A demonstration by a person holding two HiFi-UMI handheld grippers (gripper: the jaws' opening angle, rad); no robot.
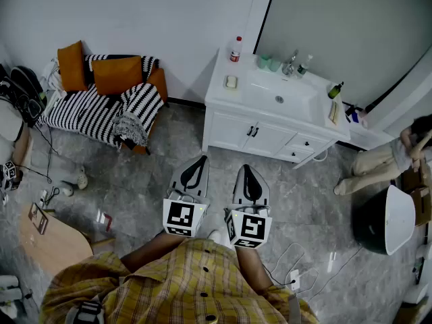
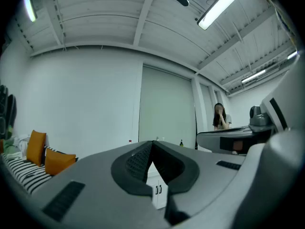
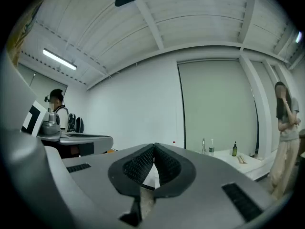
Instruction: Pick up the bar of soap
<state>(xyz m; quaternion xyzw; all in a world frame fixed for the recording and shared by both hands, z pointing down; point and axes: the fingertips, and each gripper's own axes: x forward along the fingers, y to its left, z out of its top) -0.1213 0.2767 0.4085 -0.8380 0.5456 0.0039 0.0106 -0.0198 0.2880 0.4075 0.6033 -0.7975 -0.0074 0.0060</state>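
In the head view a pale bar of soap [image 1: 231, 82] lies in a small dish on the left end of the white vanity counter [image 1: 236, 96], left of the basin. My left gripper [image 1: 200, 159] and right gripper [image 1: 245, 169] are held side by side over the grey floor, well short of the vanity, both pointing toward it. Both are shut with nothing between the tips. The left gripper view shows its jaws [image 2: 152, 144] meeting at the tip, with the vanity doors behind. The right gripper view shows its jaws [image 3: 154, 149] closed the same way.
A red-capped bottle [image 1: 234, 48], cups and a tap [image 1: 290, 64] stand along the back of the counter. A striped sofa with orange cushions [image 1: 116, 74] stands left. A person [image 1: 398, 157] stands at right beside a white tub [image 1: 391, 220]. Cables lie on the floor.
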